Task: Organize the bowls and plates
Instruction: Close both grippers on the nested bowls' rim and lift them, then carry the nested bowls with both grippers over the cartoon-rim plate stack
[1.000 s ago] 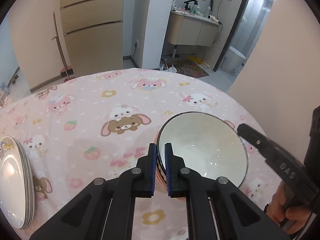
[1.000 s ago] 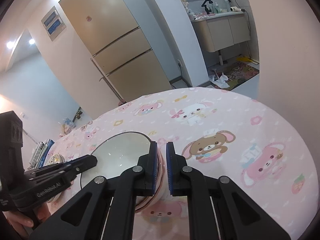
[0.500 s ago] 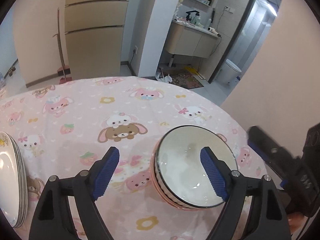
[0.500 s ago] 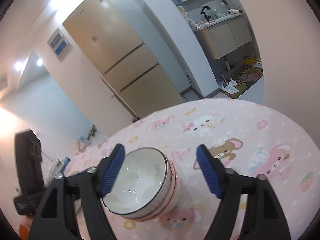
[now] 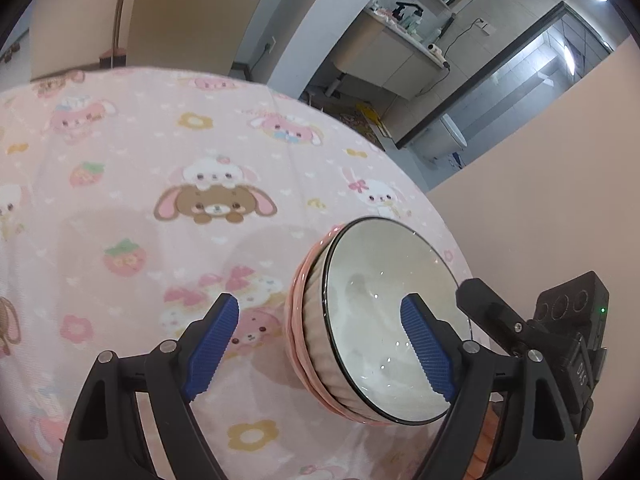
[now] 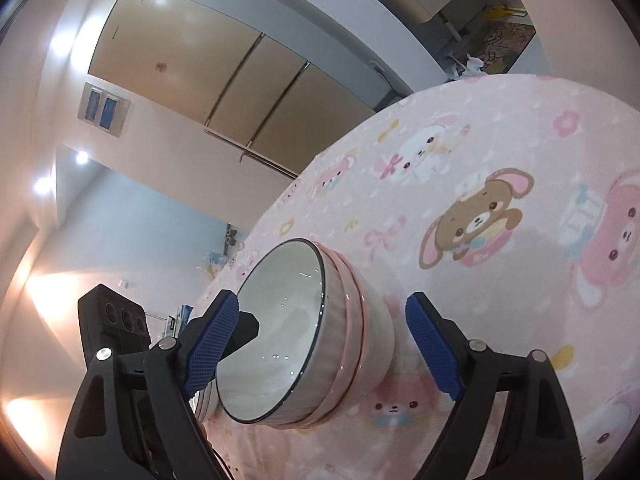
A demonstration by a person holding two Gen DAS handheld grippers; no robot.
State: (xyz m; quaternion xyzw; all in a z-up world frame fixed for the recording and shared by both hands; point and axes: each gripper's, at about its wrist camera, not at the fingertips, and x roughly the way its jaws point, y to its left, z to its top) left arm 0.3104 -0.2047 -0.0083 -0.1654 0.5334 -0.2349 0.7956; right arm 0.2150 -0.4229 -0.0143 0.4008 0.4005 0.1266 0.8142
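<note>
- Left tongs [image 5: 320, 344] spread wide, gripping nothing; toilet [image 5: 450, 138] shows only here.
- Right tongs [image 6: 322, 344] opening around the stacked bowls [image 6: 304, 336], untouched; fridge [image 6: 224, 76] fills this view.
- Worktop [image 5: 132, 184].

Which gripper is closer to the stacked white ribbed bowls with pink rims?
Right, narrowly: the right gripper, jaws opening, flanks the whole bowl stack; the left gripper straddles only one rim.

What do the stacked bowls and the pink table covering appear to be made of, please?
Stacked bowls: probably glazed ceramic; the glossy white inside shows light glints, with a dark rim line and ribbed pink outer walls. Table covering: seemingly soft printed fabric; matte, with faint creases and cartoon animal prints, though coated cloth is possible.
</note>
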